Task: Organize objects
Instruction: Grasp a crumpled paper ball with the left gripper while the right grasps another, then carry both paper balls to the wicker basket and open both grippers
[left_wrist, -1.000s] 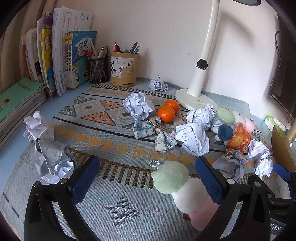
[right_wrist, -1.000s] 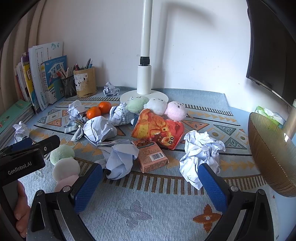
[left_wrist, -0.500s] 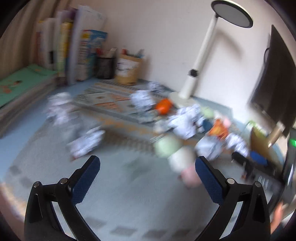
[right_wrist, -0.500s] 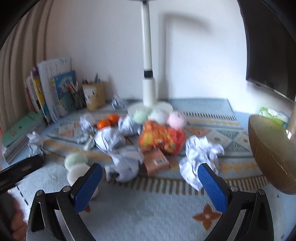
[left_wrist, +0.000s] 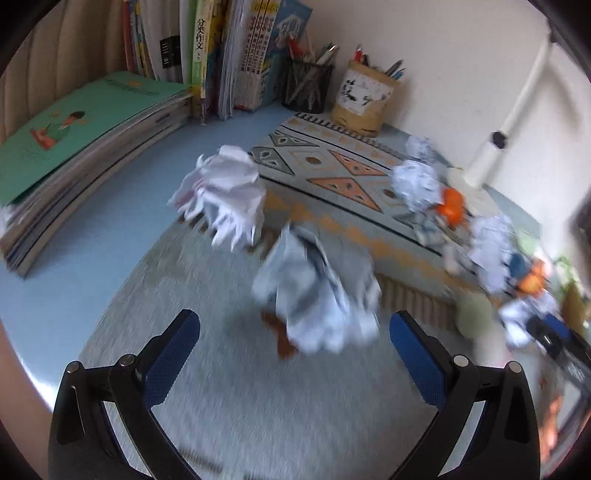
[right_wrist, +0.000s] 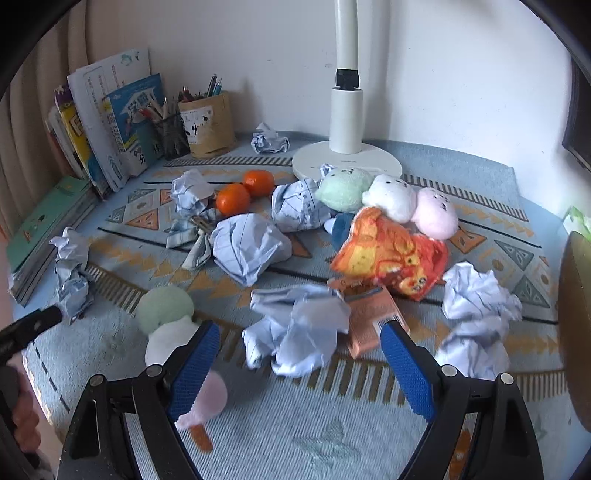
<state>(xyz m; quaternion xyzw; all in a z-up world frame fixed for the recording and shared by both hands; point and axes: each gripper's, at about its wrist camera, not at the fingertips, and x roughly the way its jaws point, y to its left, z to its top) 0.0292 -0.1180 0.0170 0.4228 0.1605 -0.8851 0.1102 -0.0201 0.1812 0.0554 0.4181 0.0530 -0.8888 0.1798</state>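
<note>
Now hovering over the patterned mat (left_wrist: 332, 173) on the blue worktop (left_wrist: 122, 192): the left gripper (left_wrist: 294, 334), fingers (left_wrist: 173, 349) standing wide apart, holding nothing. Lying on the mat just past the finger tips, between the two blue pads but not touched: a crumpled paper ball (left_wrist: 317, 291), blurry. Sitting just behind it, near the mat's edge: another white paper ball (left_wrist: 223, 194). Leaning against the wall at the back: upright books (left_wrist: 236, 55), next to a flat stack of books (left_wrist: 85, 122), a black mesh pen cup (left_wrist: 308, 86) and a brown paper pen holder (left_wrist: 364, 98).

Pointing down at the same messy mat (right_wrist: 498, 243): the right gripper (right_wrist: 299, 345), fingers (right_wrist: 404, 363) closing in but not yet pressing on anything. Lying between them, a little past the tips: a crumpled lined paper ball (right_wrist: 299, 328), touching a small orange box (right_wrist: 369, 314). Resting partly under the left finger: a plush dango stick (right_wrist: 173, 325), green and white balls showing, pink one below. Crowding the middle: two oranges (right_wrist: 243, 192), a shiny orange snack bag (right_wrist: 395, 254), a second plush dango toy (right_wrist: 388, 199), and more paper balls (right_wrist: 476, 295). Standing at the back: a white lamp base (right_wrist: 347, 155). Peeking in at the right edge: a brown bowl (right_wrist: 574, 325).
</note>
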